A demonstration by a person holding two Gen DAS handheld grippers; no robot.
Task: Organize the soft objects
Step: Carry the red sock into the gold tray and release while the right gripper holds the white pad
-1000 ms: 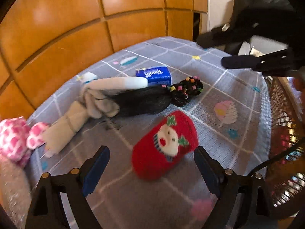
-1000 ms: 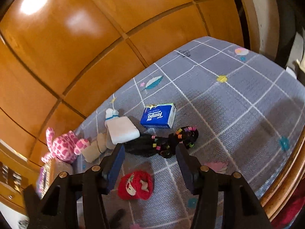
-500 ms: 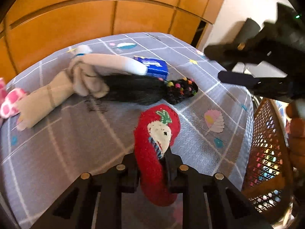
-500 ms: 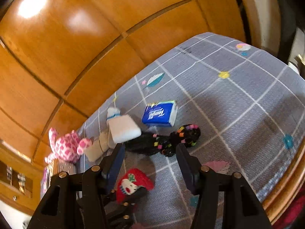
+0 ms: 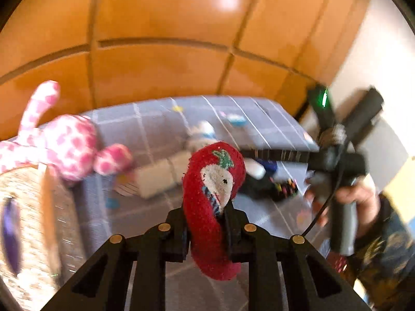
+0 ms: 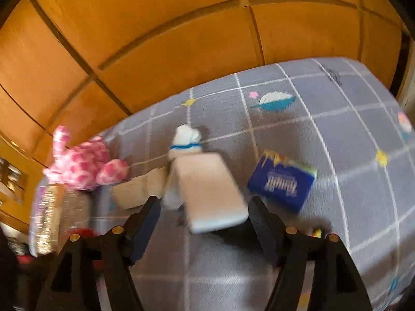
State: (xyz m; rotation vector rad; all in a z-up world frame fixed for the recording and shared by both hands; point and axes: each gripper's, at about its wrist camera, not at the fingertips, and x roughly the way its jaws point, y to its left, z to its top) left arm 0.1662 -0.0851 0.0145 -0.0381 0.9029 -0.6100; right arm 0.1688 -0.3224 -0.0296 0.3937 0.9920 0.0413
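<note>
lifted off the grey checked cloth (image 6: pixel 324 129) since a second ago: red sock (image 5: pixel 212 207), clamped in left gripper (image 5: pixel 205 229). right gripper (image 6: pixel 205 220) just widening, apart over white sock (image 6: pixel 207 189). orange wood panels (image 6: pixel 181 39) at 12 o'clock.

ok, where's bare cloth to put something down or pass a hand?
Free: the far right of the tablecloth, beyond the blue tissue pack around the feather print, and the near strip under the right hand-held gripper. Crowded: the left, from pink plush through the white socks.
</note>
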